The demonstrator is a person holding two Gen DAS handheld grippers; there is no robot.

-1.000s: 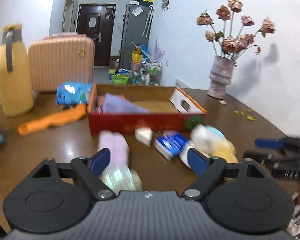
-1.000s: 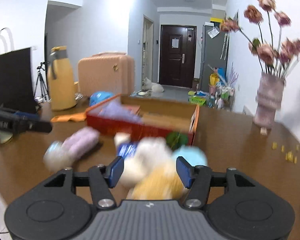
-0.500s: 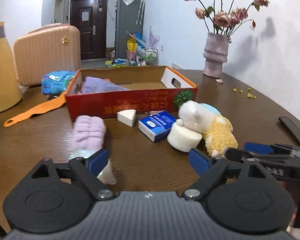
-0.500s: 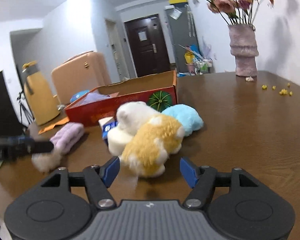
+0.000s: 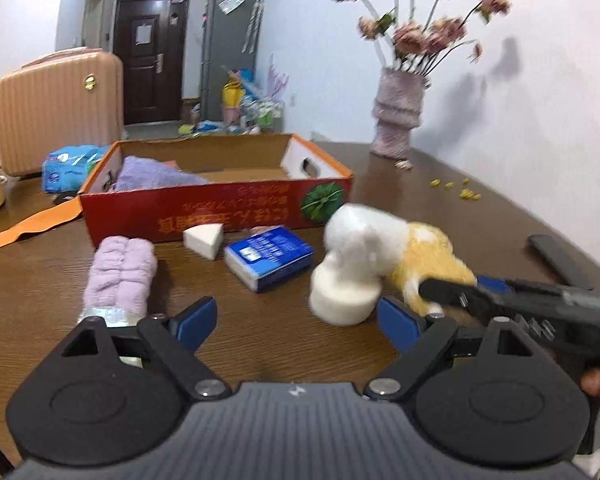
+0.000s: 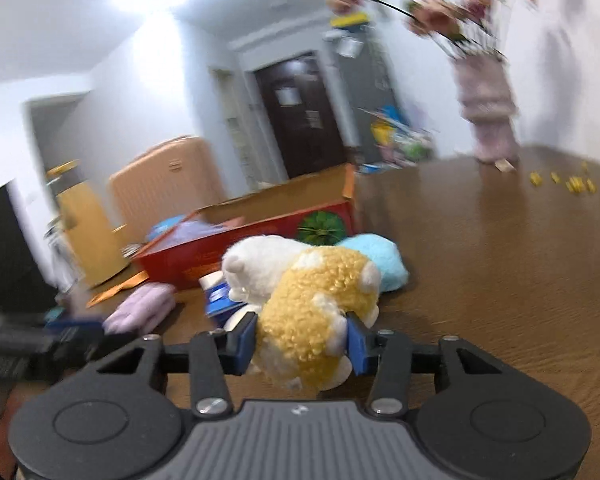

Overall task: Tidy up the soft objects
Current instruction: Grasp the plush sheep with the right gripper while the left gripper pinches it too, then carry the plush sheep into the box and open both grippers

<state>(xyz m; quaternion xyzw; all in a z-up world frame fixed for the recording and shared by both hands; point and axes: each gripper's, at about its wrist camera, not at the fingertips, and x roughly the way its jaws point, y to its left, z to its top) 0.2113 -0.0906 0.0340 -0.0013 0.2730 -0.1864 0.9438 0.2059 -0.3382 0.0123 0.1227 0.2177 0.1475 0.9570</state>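
My right gripper [image 6: 300,340] has its jaws closing, and both blue pads press into the yellow end of a yellow-and-white plush toy [image 6: 312,304]. A light-blue plush [image 6: 376,256] lies behind it. In the left wrist view the same toy [image 5: 380,240] leans on a round white sponge [image 5: 344,296], with the right gripper's fingers [image 5: 452,290] on its yellow end. My left gripper [image 5: 296,324] is open and holds nothing, just short of a lilac rolled towel [image 5: 120,272], a white wedge sponge [image 5: 204,240] and a blue tissue pack [image 5: 270,256]. Behind them is a red cardboard box [image 5: 220,216] with a purple cloth [image 5: 152,176] inside.
A vase of dried flowers [image 5: 396,120] stands at the back right of the brown table, with yellow crumbs [image 5: 456,190] nearby. A black flat object [image 5: 556,256] lies at the right. An orange strip [image 5: 28,224] and a blue packet [image 5: 68,160] lie left of the box, and a suitcase [image 5: 56,104] stands beyond.
The right gripper has dropped, rolled and closed its pads onto the plush toy's yellow end. The left gripper came lower and closer to the table early on, then stayed put, still open.
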